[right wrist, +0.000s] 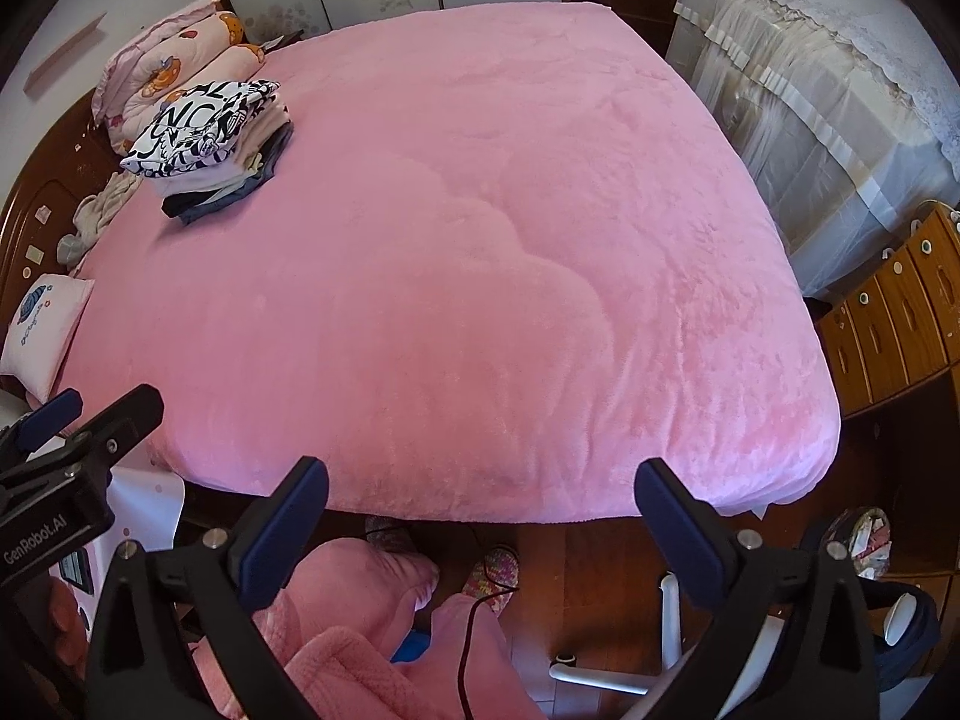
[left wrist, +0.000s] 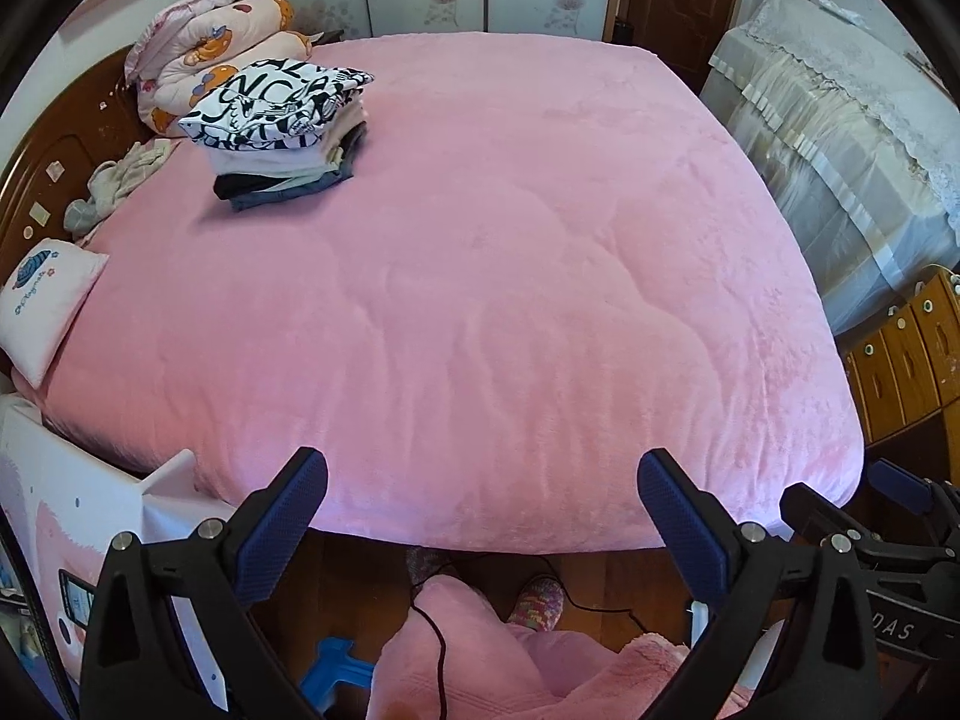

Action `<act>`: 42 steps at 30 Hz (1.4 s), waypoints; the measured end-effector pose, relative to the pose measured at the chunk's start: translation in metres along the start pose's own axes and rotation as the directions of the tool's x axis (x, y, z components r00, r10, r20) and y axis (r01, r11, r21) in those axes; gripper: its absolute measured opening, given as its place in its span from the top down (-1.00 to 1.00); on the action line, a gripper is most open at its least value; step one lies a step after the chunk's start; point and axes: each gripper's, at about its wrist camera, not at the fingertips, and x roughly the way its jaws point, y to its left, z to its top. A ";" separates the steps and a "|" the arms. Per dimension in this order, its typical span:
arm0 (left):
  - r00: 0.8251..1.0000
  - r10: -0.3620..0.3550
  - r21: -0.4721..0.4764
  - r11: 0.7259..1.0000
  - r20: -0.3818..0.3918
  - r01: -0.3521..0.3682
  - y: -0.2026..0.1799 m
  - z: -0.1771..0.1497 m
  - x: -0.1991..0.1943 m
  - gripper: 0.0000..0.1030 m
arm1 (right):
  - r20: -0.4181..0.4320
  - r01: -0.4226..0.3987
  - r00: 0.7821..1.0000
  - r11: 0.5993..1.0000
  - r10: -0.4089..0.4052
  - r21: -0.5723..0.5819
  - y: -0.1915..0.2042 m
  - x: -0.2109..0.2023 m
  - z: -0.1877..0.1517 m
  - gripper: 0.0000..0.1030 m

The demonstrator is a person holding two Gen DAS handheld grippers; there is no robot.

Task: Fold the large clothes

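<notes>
Pink plush fleece covered the wide bed (left wrist: 480,276) across most of the left wrist view. At ten o'clock on it sat the stack of folded clothes (left wrist: 282,138), topped by a black-and-white lettered garment, with pale and dark folded layers beneath. Behind the stack, at eleven o'clock, a rolled pink cartoon-print quilt (left wrist: 210,42) leaned against the dark wooden headboard (left wrist: 54,162), and a small pink embroidered pillow (left wrist: 45,306) lay at nine o'clock. The left gripper (left wrist: 483,492) hung over the near bed edge at six o'clock, its blue-padded fingers spread wide with nothing between them. The person's pink fleece-clad legs (left wrist: 480,648) showed below, over the wooden floor.

From the right wrist view, the same bed (right wrist: 480,252) filled the middle, and the stack of folded clothes (right wrist: 210,144) lay at ten o'clock, well apart from both grippers. The right gripper (right wrist: 480,492) also stood wide apart and empty at six o'clock above the bed edge. The left gripper (right wrist: 60,420) showed partly at eight o'clock. A wooden drawer cabinet (right wrist: 894,312) stood at three o'clock.
</notes>
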 end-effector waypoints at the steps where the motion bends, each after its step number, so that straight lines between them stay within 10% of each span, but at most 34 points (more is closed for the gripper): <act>1: 1.000 0.001 0.004 1.000 0.000 -0.001 0.001 0.001 0.001 -0.99 | 0.004 -0.002 1.000 1.000 0.002 -0.001 -0.001 -0.001 0.000 -0.98; 42: 1.000 -0.005 0.062 0.998 -0.007 0.005 0.012 0.018 0.012 -0.99 | 0.010 -0.021 1.000 1.000 0.021 0.014 -0.009 0.000 0.006 -0.99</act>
